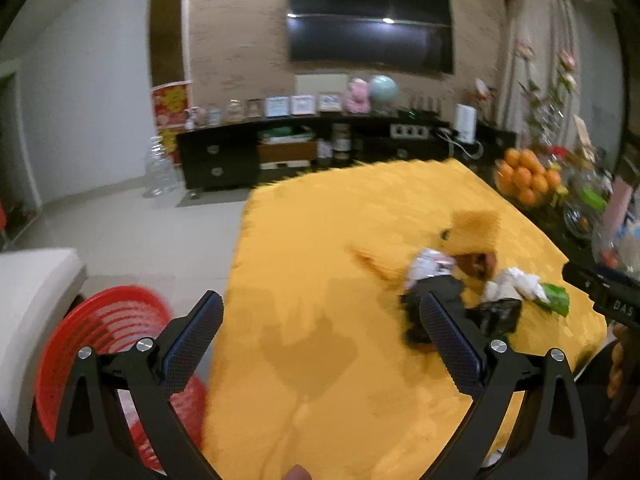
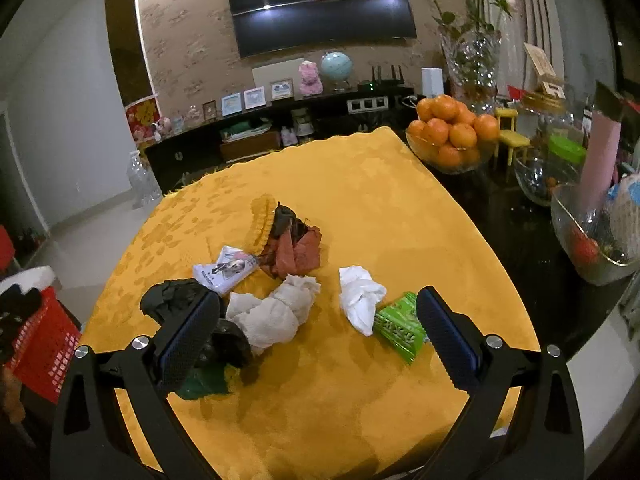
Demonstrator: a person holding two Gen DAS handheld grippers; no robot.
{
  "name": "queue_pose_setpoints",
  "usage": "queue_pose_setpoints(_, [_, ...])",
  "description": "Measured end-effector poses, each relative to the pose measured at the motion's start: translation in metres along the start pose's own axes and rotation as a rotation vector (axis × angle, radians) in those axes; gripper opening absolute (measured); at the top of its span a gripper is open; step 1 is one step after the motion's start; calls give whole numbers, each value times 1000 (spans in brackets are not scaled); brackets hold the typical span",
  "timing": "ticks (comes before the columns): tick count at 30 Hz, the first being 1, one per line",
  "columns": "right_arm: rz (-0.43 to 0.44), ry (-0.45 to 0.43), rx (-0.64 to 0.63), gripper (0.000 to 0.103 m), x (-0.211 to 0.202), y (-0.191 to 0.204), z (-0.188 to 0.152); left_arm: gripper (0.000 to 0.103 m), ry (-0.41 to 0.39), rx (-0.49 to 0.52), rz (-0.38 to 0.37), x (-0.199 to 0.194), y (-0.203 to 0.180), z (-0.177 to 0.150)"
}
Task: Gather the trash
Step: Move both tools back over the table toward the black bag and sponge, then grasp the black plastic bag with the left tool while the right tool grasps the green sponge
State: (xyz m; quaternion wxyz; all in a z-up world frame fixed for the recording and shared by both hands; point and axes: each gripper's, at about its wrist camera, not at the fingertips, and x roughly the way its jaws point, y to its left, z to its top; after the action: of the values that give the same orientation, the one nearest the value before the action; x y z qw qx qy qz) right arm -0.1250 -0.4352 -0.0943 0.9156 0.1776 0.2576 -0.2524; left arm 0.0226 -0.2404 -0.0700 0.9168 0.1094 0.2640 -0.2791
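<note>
Yellow brocade cloth (image 2: 360,184) with a woven leaf pattern covers the table, and the trash lies in a loose cluster near its middle; every place below is given relative to that cluster. Far left of it, beside the table's edge, stands a red slatted plastic basket (image 1: 116,320), presumably the bin. The left gripper (image 1: 320,344) hangs between basket and cluster, jaws spread wide, nothing in them. Within the cluster, from the left: crumpled black plastic (image 2: 176,300), a small white printed packet (image 2: 226,272), a twisted off-white cloth wad (image 2: 272,316), rust-brown crinkled paper (image 2: 300,252) behind, a soft white tissue (image 2: 360,296), a glossy green wrapper (image 2: 400,328). The right gripper (image 2: 316,336) hovers just over the near side, also wide and empty. Right of the cluster, glass bowls of oranges (image 2: 452,132) crowd the dark tabletop.

Risks, as I judge them: light tissue and slick film may slip from ribbed pads; a low pinch could snag and drag the cloth; a wide swing could strike glass.
</note>
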Motion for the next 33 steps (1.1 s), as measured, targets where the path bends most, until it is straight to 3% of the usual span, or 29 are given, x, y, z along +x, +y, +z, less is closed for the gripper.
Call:
queue_pose_setpoints(13, [58,38,84,96,3,-20,-3,95,150,110,-161,74,-77,8])
queue_pose_setpoints(22, [73,55,95,96,5,-26,-3,93,223,148,-173,109,-96,-2])
queue_pose_setpoints(24, [72,59,96,96,7,-27,-3,83,228,143,-182,112,-96,-4])
queue_pose_setpoints(26, [70,65,98,96,8,-28,-3,57,249,129,-192,116,-93,-5])
queue_pose_setpoints(27, [68,67,98,96,9,-27,-4,52,264,118,-201,118,-90,-5])
queue_pose_setpoints(33, [54,75,82,96,13,-24,-5,48,255,21,-242,115,-67,-4])
